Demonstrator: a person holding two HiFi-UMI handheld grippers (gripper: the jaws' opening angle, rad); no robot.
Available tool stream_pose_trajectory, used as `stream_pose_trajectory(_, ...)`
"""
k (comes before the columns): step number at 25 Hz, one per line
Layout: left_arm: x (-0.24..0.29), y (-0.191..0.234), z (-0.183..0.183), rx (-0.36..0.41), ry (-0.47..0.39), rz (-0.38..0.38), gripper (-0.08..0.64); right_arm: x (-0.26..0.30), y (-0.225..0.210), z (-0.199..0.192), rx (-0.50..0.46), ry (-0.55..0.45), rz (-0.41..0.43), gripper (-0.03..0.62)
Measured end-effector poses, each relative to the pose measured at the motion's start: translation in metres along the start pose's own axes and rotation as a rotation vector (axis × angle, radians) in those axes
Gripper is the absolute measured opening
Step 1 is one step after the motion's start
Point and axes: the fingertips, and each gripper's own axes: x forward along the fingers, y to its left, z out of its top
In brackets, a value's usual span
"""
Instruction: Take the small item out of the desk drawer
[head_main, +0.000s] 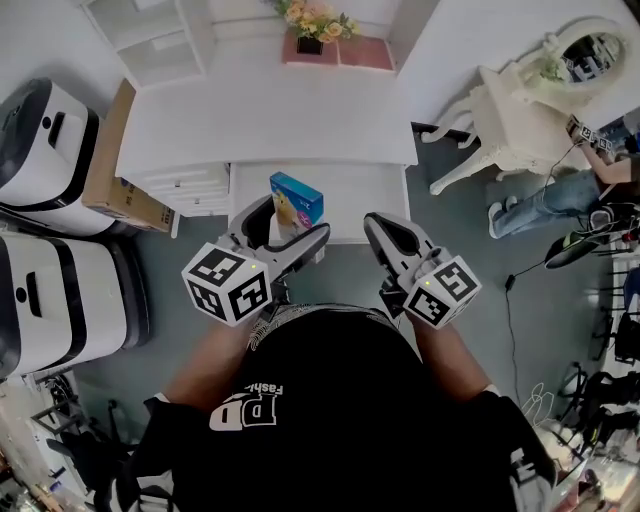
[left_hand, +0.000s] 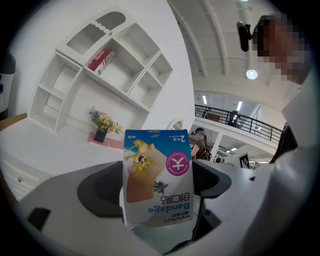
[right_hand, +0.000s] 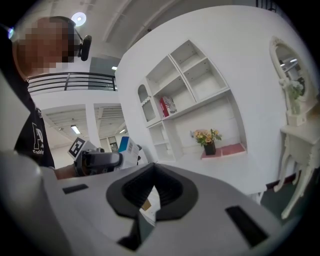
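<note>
My left tool (head_main: 287, 228) clamps a bandage box (left_hand: 157, 175) over the open drawer (head_main: 365, 205); my right tool (right_hand: 154, 192) is closed, empty. I should squeeze firmly, lifting straight clear.

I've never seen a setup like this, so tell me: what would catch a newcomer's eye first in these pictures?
First comes the blue-and-white bandage box, clamped between the jaws of the left gripper and filling the middle of that gripper's view. Beside it, the right gripper has its jaws shut on nothing. In the head view both are held at the front of a white desk with a pot of flowers at its back edge.
</note>
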Motion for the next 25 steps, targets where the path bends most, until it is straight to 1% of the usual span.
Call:
stream_pose_trajectory(5,-0.001,-0.035,-0.018,-0.005,0.000,0.030,0.417,-0.041,0.007,-0.008,-0.007,0.011,0.024,0.008)
stream_pose_trajectory(10,-0.002,-0.072,-0.040,-0.037,-0.007,0.032,0.417,-0.080,0.012,-0.025,-0.037,0.025,0.033,0.008)
stream_pose_trajectory(13,-0.003,-0.090,-0.056,-0.042,-0.004,0.041,0.417,-0.101,0.012,-0.034,-0.025,0.027,0.039,0.008)
stream_pose_trajectory(19,-0.013,-0.116,-0.076,-0.035,-0.014,0.078,0.417,-0.127,0.016,-0.043,-0.001,0.006,0.044,0.008)
stream_pose_trajectory(25,-0.025,-0.125,-0.087,-0.030,-0.010,0.111,0.418,-0.135,0.020,-0.046,0.015,-0.012,0.063,0.008)
